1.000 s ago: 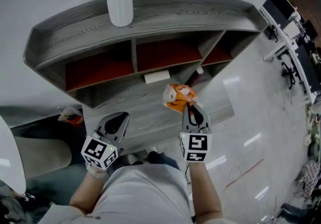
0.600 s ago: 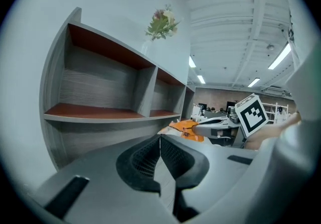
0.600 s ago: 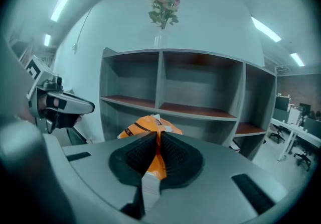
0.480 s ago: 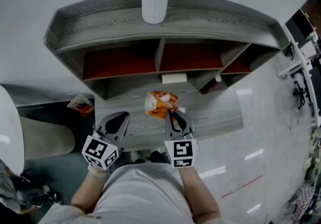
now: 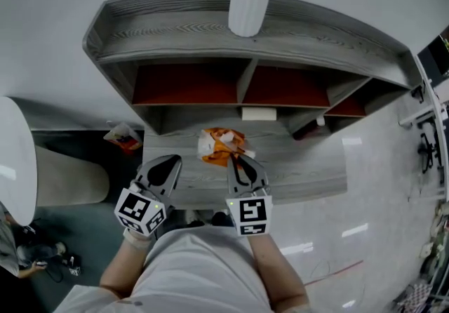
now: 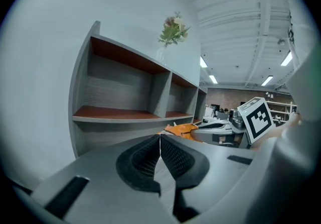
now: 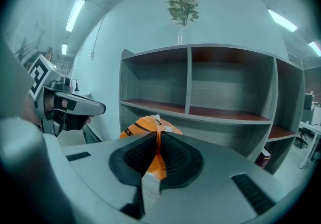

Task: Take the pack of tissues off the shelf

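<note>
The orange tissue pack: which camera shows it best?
The head view: the whole tissue pack shows from above, in front of the shelf, pinched by the right tongs. The right gripper view shows the pack closer, but the tongs cover its lower part. The left gripper view catches only an orange sliver.

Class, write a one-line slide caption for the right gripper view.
Right gripper shut on the orange tissue pack, held before the grey shelf topped with a vase of flowers.
</note>
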